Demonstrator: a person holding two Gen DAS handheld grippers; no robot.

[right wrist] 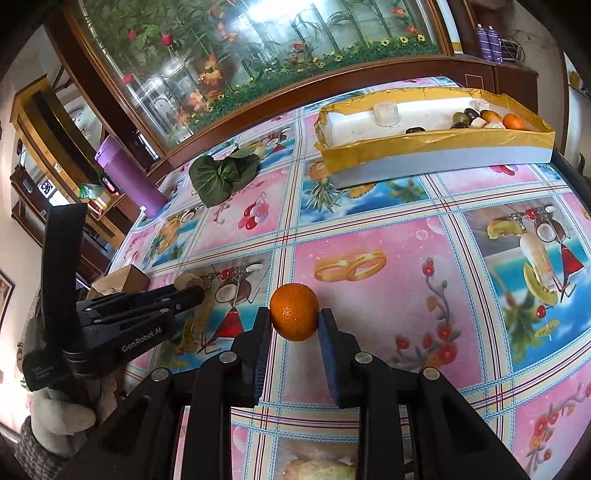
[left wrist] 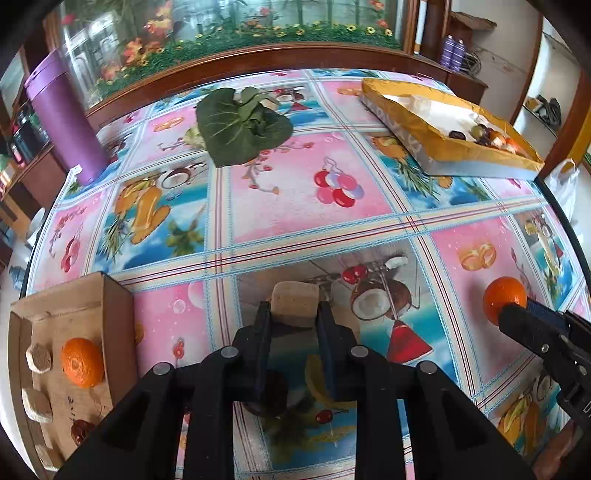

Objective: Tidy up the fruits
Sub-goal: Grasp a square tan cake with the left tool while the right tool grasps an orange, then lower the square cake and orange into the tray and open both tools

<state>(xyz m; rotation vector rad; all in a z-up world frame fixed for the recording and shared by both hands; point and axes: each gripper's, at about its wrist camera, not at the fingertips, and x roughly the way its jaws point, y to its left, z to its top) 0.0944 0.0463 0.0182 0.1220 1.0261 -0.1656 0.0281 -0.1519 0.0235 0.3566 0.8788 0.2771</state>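
L wrist cam sits low over the table, facing the fish tank. R wrist cam, to its right, angles same way. Both share tank, yellow-taped box.

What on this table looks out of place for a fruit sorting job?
The leafy green vegetable lies loose on the tablecloth near the far edge, outside both boxes. It is no fruit. Otherwise nothing looks spilled or damaged; each gripper holds its item cleanly.
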